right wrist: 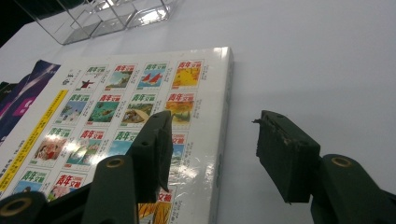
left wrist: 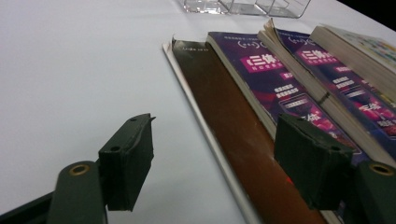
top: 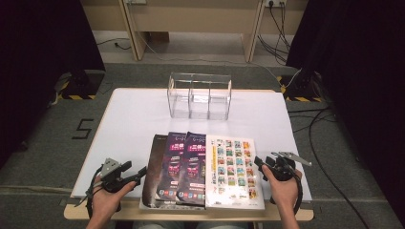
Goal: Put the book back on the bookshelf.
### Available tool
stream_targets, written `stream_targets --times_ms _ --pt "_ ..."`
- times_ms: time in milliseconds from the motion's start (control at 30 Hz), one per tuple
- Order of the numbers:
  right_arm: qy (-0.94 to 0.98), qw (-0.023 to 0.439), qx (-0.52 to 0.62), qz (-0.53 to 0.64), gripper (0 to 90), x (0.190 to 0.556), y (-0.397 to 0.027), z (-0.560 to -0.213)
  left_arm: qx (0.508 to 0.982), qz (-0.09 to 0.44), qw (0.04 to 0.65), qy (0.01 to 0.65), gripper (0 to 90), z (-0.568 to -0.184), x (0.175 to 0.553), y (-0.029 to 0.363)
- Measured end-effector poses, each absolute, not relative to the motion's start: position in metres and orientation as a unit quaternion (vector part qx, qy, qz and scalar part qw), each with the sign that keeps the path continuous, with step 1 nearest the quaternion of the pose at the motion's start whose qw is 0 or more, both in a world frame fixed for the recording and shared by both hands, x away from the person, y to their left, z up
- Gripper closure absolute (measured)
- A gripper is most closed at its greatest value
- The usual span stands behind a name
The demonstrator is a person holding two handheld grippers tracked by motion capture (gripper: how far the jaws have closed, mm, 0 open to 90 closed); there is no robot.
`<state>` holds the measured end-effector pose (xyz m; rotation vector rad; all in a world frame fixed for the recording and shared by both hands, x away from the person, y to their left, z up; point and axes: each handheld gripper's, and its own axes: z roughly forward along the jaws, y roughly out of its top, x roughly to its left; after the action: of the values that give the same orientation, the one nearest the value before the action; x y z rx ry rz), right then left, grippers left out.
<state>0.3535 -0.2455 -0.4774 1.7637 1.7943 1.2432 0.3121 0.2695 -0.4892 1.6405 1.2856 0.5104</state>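
A: Where's everything on the table [top: 129,114]?

B: Four books in a row along the near edge, overlapping, each lying partly on its left neighbour. Leftmost book [top: 154,174], two middle ones [top: 173,167] [top: 193,167], thick book [top: 232,171] at the right end.

A: And the rack?

B: Clear rack [top: 199,95] at the far edge, centre, well behind the books.

A: Grippers?

B: Left gripper [top: 138,174] just left of the row, right gripper [top: 260,164] just right, both near the near corners.

Left claw [top: 141,172] and right claw [top: 258,163] both gape wide, held low.
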Motion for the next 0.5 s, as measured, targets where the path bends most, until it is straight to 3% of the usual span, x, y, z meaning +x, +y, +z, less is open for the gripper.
stream_targets --times_ms 500 --pt "0.675 0.093 0.624 0.384 48.1 0.361 -0.239 -0.467 0.695 0.15 0.487 0.507 32.9 -0.474 0.32 0.238"
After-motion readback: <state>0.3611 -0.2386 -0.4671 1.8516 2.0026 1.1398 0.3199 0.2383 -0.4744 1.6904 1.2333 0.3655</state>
